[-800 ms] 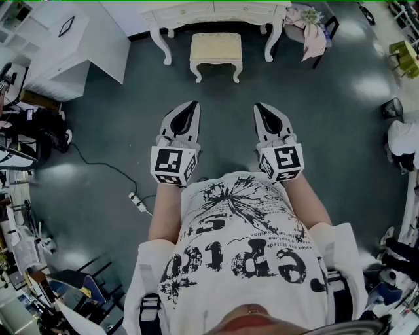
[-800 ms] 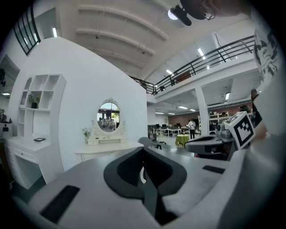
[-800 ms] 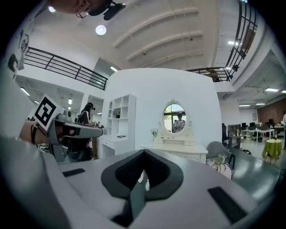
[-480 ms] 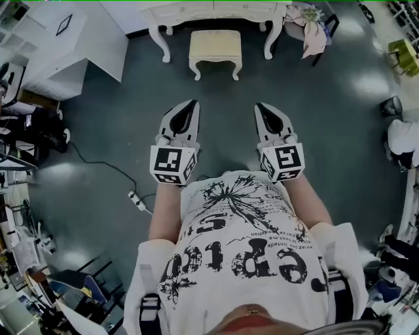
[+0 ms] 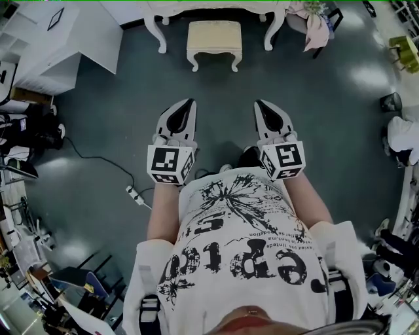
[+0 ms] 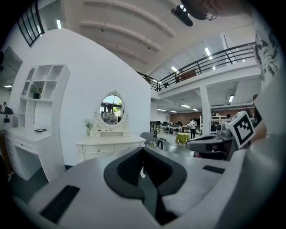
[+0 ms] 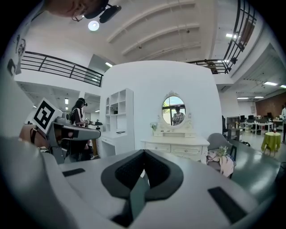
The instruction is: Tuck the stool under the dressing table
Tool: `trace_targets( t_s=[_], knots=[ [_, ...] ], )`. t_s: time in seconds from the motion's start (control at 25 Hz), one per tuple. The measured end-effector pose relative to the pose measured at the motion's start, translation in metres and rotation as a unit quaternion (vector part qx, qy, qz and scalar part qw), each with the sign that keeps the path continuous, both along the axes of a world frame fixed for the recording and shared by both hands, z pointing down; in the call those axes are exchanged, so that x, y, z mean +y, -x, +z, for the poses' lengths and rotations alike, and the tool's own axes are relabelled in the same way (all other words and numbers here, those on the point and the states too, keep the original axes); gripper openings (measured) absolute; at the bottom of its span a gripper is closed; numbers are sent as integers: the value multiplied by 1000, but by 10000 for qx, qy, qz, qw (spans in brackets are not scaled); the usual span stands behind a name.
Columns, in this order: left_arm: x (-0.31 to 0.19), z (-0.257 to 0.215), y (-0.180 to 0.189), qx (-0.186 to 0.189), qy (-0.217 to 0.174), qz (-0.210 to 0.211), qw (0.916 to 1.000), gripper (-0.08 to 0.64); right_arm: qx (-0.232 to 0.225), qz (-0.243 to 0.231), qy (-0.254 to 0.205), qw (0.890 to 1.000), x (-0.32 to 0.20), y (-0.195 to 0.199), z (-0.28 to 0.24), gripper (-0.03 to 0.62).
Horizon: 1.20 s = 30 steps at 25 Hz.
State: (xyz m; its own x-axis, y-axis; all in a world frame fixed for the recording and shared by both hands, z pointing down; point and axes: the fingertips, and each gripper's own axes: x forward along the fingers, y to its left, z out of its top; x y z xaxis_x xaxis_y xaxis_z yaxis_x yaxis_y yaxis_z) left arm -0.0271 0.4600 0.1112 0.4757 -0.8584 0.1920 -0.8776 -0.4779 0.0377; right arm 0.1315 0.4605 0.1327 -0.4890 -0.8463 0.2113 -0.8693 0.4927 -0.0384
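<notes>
The cream padded stool [image 5: 214,40] stands on the dark floor, just in front of the white dressing table [image 5: 216,8], apart from it and outside its legs. My left gripper [image 5: 190,103] and right gripper [image 5: 258,104] are held side by side well short of the stool, both shut and holding nothing. The left gripper view shows the dressing table [image 6: 109,146] with its oval mirror [image 6: 111,108] beyond the shut left gripper [image 6: 143,150]. In the right gripper view the table [image 7: 176,146] lies straight ahead of the right gripper [image 7: 144,152]. The jaws hide the stool in both gripper views.
A white desk and shelf unit [image 5: 62,42] stands to the left of the dressing table. A chair draped with pink cloth [image 5: 314,26] is at its right. A power strip with a cable [image 5: 134,195] lies on the floor at the left. A black bin [image 5: 391,103] sits far right.
The stool and dressing table have slid upward in the head view. A dark shoe has come into sight beside the right gripper. Both grippers stay shut and side by side.
</notes>
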Motion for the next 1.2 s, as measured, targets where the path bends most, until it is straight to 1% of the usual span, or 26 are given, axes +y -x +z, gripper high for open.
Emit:
trace_targets(
  t_s=[0.16,0.32,0.56,0.72,0.88,1.04,1.2],
  knots=[
    [-13,13,2,-22,167,-128,9998,20,1,-61,170,9998,-21,-1,14,17],
    [-45,28,9,-54,290,-301,9991,20,5,-159,228,9996,-58,3,27,17],
    [-113,42,8,-101,480,-510,9975,20,10,-339,358,9988,-139,3,39,17],
    [-172,54,5,-91,606,-663,9959,20,67,-466,424,9980,-201,0,48,18],
    [-228,62,-5,-103,719,-716,9948,20,-47,-718,480,9963,-257,-3,50,18],
    [-269,73,-11,-168,860,-742,9934,20,-67,-901,507,9946,-301,-4,56,18],
    [-300,93,-15,-194,1053,-806,9910,20,-94,-883,689,9937,-338,-8,75,18]
  ],
)
